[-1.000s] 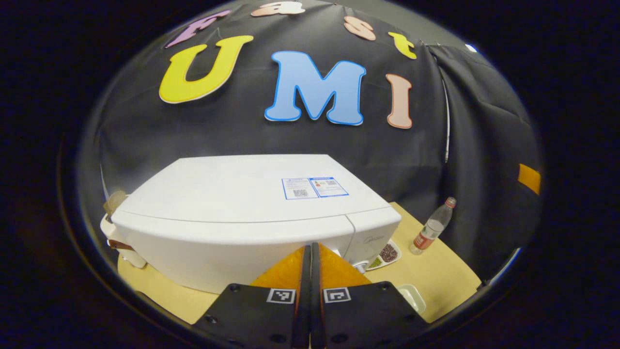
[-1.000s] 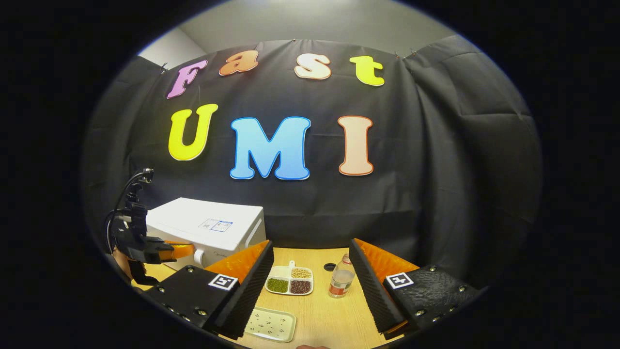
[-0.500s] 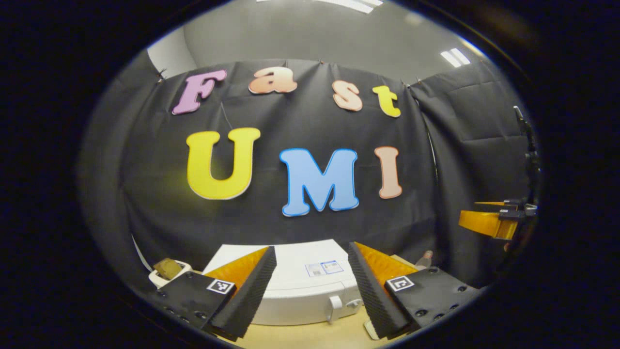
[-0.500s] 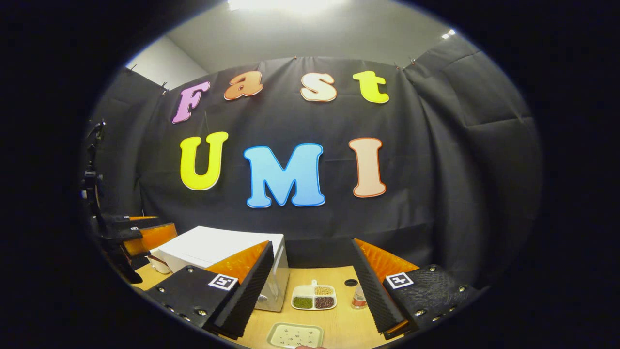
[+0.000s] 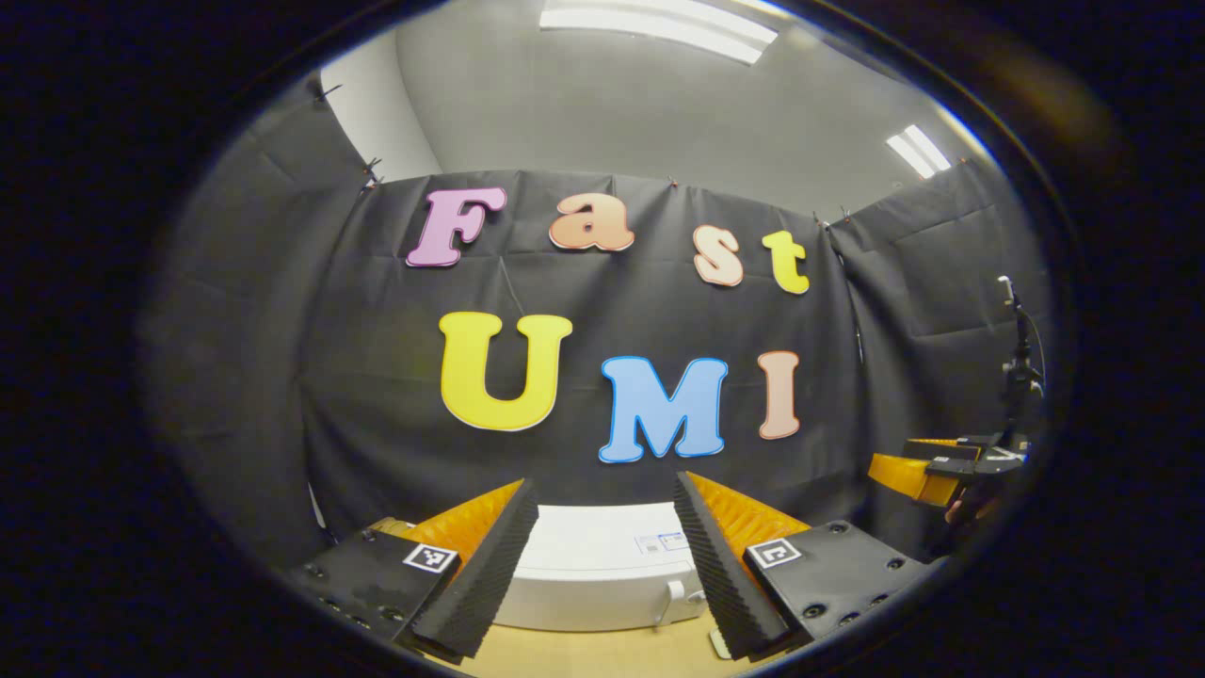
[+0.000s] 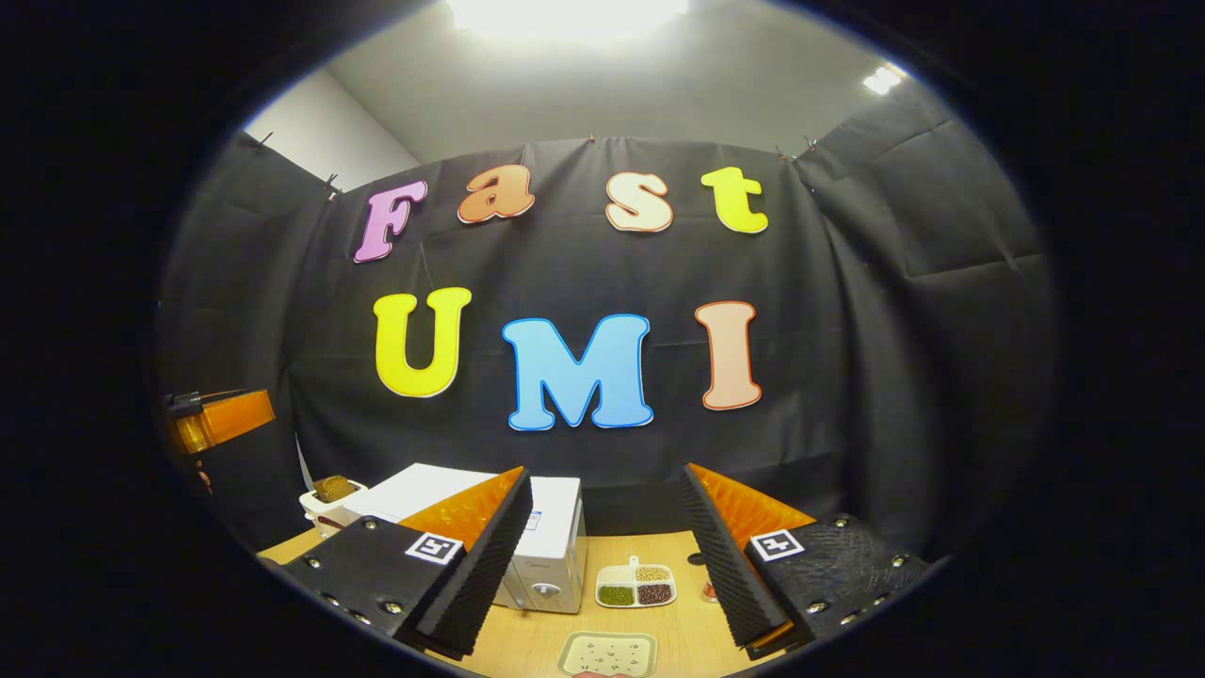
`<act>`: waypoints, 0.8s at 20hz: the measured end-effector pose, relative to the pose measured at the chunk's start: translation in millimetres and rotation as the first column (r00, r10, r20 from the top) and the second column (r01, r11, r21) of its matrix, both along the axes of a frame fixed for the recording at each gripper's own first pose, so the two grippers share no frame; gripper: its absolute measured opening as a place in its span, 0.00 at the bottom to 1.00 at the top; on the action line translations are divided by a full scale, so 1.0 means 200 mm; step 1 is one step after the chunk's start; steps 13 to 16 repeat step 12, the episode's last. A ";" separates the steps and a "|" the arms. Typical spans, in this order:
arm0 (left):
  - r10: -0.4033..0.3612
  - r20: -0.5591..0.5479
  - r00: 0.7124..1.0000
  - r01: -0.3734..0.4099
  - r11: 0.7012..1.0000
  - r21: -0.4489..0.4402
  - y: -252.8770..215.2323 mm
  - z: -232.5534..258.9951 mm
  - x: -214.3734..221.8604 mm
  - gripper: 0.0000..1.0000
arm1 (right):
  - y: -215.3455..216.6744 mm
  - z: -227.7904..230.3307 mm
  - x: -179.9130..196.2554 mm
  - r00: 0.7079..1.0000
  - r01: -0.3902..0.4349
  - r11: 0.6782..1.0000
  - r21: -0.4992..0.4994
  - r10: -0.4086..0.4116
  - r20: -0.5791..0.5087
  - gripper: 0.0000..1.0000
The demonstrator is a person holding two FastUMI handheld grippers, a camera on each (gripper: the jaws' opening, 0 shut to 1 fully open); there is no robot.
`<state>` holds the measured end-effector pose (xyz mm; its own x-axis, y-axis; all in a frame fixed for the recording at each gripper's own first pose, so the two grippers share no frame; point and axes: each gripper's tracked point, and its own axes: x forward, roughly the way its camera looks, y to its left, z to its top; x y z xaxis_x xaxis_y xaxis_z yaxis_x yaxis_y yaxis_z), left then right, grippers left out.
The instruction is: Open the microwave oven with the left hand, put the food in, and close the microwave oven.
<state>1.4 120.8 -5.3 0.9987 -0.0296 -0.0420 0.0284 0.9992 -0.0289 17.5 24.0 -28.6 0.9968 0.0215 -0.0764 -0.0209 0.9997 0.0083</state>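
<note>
On the wooden table point(image 6: 527, 645), a boxy white microwave oven point(image 6: 551, 556) is standing closed.
Both the left gripper point(image 5: 602, 574) and the right gripper point(image 6: 602, 574) are holding ridged fingers apart; a three-compartment dish point(image 6: 635, 585) is lying at 3 o'clock.

White microwave point(image 6: 551, 551) sits shut on the wooden table's left, w/ a small sectioned food dish point(image 6: 635, 586) just beside it.

Black cloth wall point(image 6: 847, 377), grey ceiling point(image 5: 659, 113), ceiling lights point(image 5: 659, 21), wooden table point(image 6: 527, 645).
</note>
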 end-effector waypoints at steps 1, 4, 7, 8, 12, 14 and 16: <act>-0.003 -0.004 1.000 0.003 1.000 -0.004 0.03 -0.01 -0.03 0.96 | 0.02 0.00 -0.03 1.000 0.007 1.000 -0.003 -0.007 -0.001 0.95; -0.008 -0.003 1.000 0.008 1.000 -0.010 0.12 -0.01 -0.10 0.96 | 0.08 0.04 -0.11 1.000 0.016 1.000 -0.009 -0.016 0.019 0.95; -0.024 -0.011 1.000 0.023 0.999 -0.033 0.15 -0.04 -0.12 0.99 | 0.13 0.05 -0.16 1.000 0.019 1.000 -0.022 -0.019 0.017 0.95; -0.030 -0.007 1.000 0.030 0.999 -0.043 0.15 -0.03 -0.13 0.96 | 0.15 0.07 -0.17 1.000 0.021 0.999 -0.025 -0.021 0.021 0.95; -0.018 0.009 1.000 0.018 0.998 -0.053 0.19 0.00 -0.15 0.94 | 0.19 0.09 -0.18 1.000 -0.002 1.000 -0.024 0.003 0.031 0.95; -0.018 0.009 1.000 0.018 0.998 -0.053 0.19 0.00 -0.15 0.94 | 0.19 0.09 -0.18 1.000 -0.002 1.000 -0.024 0.003 0.031 0.95; -0.018 0.009 1.000 0.018 0.998 -0.053 0.19 0.00 -0.15 0.94 | 0.19 0.09 -0.18 1.000 -0.002 1.000 -0.024 0.003 0.031 0.95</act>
